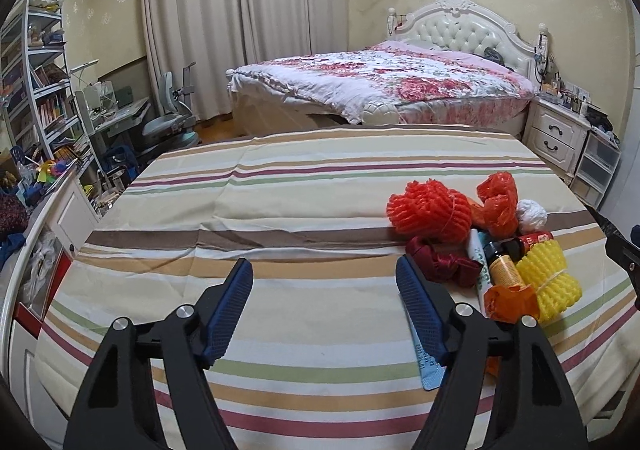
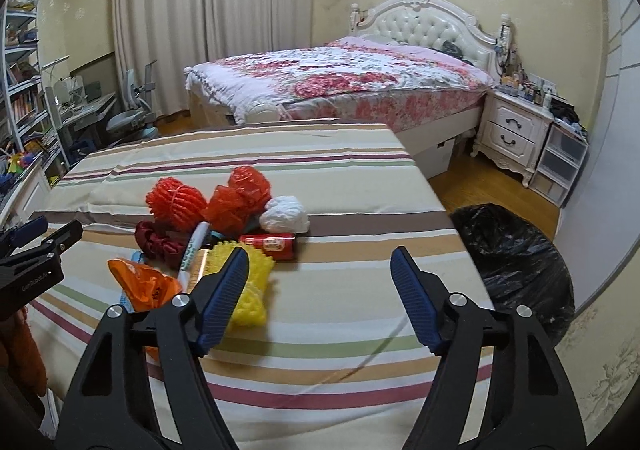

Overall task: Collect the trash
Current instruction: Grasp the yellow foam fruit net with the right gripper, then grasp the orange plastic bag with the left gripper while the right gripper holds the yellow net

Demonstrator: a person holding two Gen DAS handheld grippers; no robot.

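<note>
The left gripper (image 1: 324,282) sits closest to its camera, its blue-padded jaws spread apart with nothing between them, only the striped cloth (image 1: 280,218) of the table beneath. Just to the right of its right finger lies the trash pile: a light blue strip (image 1: 430,370) pokes out from under that finger, and an orange plastic bag (image 1: 510,300) sits immediately beside it. A little further out are a yellow foam net (image 1: 550,278), a small brown bottle (image 1: 502,264), a white tube (image 1: 482,266) and a dark red cloth bundle (image 1: 440,260). Beyond those, ahead and to the right, rest an orange-red foam net (image 1: 430,212), a crumpled red plastic bag (image 1: 498,204) and a white wad (image 1: 531,216).

The right gripper (image 2: 320,274) is likewise spread wide and grips nothing; bare cloth shows between its fingers. Its left finger overlaps the yellow net in this view, though whether it touches cannot be told. A red can (image 2: 272,244) lies on its side just ahead of that finger. To the right of this gripper, past the table edge, a black trash bag (image 2: 516,266) stands on the wooden floor (image 2: 480,190). Well beyond both grippers stands a bed (image 2: 360,74) with a floral cover.
</note>
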